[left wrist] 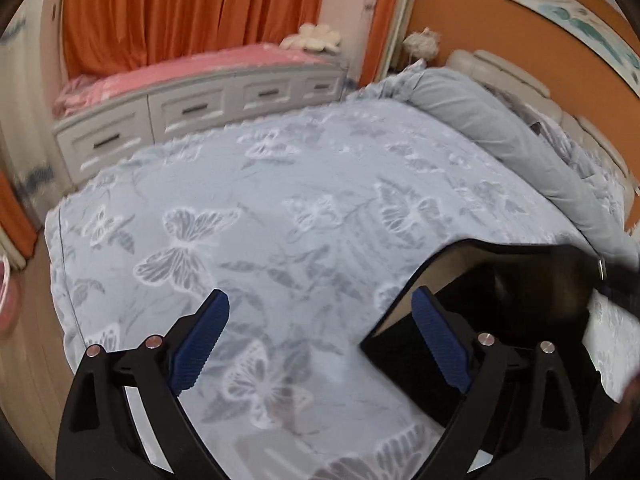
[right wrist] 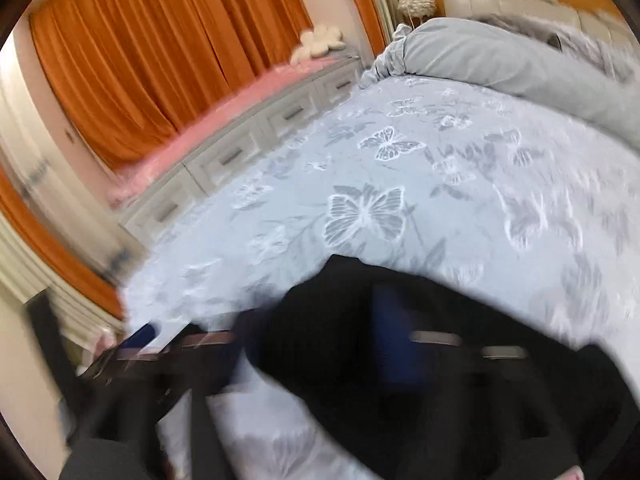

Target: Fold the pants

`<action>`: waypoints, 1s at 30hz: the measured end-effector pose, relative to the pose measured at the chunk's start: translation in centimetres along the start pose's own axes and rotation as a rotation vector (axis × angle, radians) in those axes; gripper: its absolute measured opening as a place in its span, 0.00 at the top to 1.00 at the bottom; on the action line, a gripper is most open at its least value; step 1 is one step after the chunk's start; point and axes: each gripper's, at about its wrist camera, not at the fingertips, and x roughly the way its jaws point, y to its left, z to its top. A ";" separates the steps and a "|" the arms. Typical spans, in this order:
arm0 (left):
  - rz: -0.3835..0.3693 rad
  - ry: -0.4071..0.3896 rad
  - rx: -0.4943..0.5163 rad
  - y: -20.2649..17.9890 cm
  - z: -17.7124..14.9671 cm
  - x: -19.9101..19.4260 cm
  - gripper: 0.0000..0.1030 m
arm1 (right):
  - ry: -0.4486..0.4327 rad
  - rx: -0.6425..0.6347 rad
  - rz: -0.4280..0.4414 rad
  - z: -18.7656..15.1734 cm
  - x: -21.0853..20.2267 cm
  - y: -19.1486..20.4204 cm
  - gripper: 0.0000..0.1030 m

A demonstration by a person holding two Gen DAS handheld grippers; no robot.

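The black pants (left wrist: 488, 280) lie on the pale blue butterfly bedspread (left wrist: 280, 208), at the right in the left wrist view. My left gripper (left wrist: 320, 296) is open over bare bedspread. Its right finger (left wrist: 436, 336) overlaps the pants' edge and nothing is between the pads. The right wrist view is badly smeared. There the pants (right wrist: 340, 320) spread dark across the lower middle. My right gripper (right wrist: 268, 330) hangs over them with its blue pads wide apart. I see no cloth pinched.
A rolled grey duvet (left wrist: 500, 128) and a cream padded headboard (left wrist: 520, 76) close the far right. White drawers (left wrist: 180, 116) under a pink cushion (left wrist: 180, 68) run along the far side, with orange curtains (left wrist: 192, 8) behind. Wooden floor (left wrist: 36, 320) shows at the left.
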 end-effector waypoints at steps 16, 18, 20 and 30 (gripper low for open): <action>-0.296 0.424 -0.195 -3.2 -4.0 9.3 0.06 | -0.096 0.014 -0.337 -10.6 -9.8 -7.9 0.23; -0.245 0.363 -0.153 -4.5 -3.9 9.4 0.09 | -0.092 0.054 -0.361 -12.2 -11.5 -9.7 0.23; -0.154 0.287 -0.084 -6.1 -4.3 9.6 0.41 | -0.093 0.090 -0.406 -14.1 -13.3 -11.8 0.23; -0.301 -0.095 0.234 -18.5 -4.5 -6.0 0.76 | -0.231 0.406 -0.584 -25.3 -23.6 -24.4 0.22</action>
